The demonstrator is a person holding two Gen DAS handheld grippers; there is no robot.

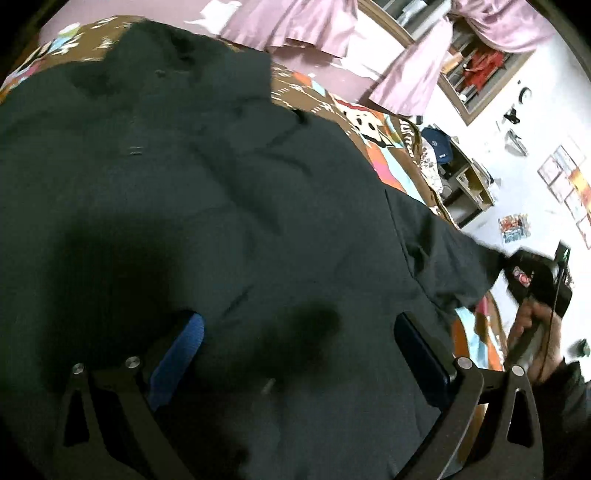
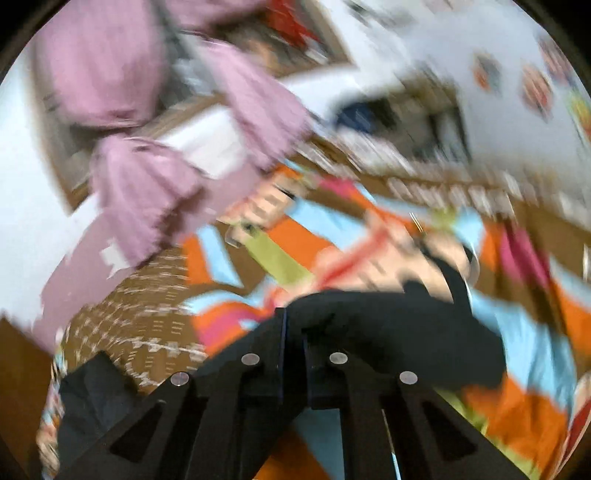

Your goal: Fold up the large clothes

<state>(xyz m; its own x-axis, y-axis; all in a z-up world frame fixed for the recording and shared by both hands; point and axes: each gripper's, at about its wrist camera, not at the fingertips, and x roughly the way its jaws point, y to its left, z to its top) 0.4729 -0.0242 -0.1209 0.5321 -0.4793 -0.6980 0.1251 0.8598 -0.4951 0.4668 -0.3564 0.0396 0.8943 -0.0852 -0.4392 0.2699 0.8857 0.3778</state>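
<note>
A large black padded jacket [image 1: 192, 192] lies spread over a colourful patterned bedspread [image 1: 373, 136]. My left gripper [image 1: 299, 343] is open just above the jacket's lower part, its blue-padded fingers [image 1: 184, 350] wide apart. My right gripper [image 2: 293, 332] is shut on a fold of the jacket's black fabric [image 2: 388, 332] and holds it above the bedspread [image 2: 258, 254]; this view is blurred by motion. The right gripper and the hand holding it also show at the right edge of the left wrist view [image 1: 535, 280], at the jacket's sleeve end.
Pink curtains [image 1: 306, 26] hang beyond the bed by a window. A small shelf unit [image 1: 465, 177] with a dark blue cap stands against a white wall with pictures [image 1: 569, 177]. The bed's edge runs along the right.
</note>
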